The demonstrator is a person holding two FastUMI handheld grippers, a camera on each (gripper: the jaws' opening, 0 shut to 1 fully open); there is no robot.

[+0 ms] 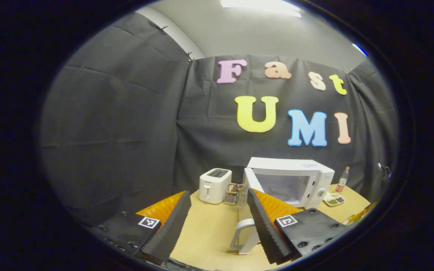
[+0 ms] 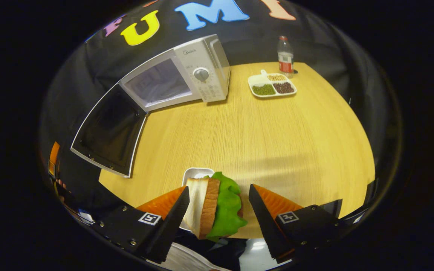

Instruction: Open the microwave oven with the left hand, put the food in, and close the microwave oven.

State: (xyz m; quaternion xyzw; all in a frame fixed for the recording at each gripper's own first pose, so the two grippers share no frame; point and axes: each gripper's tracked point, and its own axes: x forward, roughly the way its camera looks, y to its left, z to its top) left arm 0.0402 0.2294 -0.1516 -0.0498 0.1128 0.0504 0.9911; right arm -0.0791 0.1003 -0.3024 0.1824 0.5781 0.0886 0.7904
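The white microwave stands at the back of the table with its door swung wide, the cavity showing. My left gripper is open; the door's white handle lies just inside its right finger. In the right gripper view the microwave sits far left, its dark door hanging open. A sandwich of bread and green lettuce stands on edge on a small white plate, between the fingers of my open right gripper. The left finger is close against the bread; a gap remains on the lettuce side.
A white toaster and a small wire rack stand left of the microwave. A divided tray of beans and a plastic bottle sit right of it. The wooden table stretches between the sandwich and the microwave.
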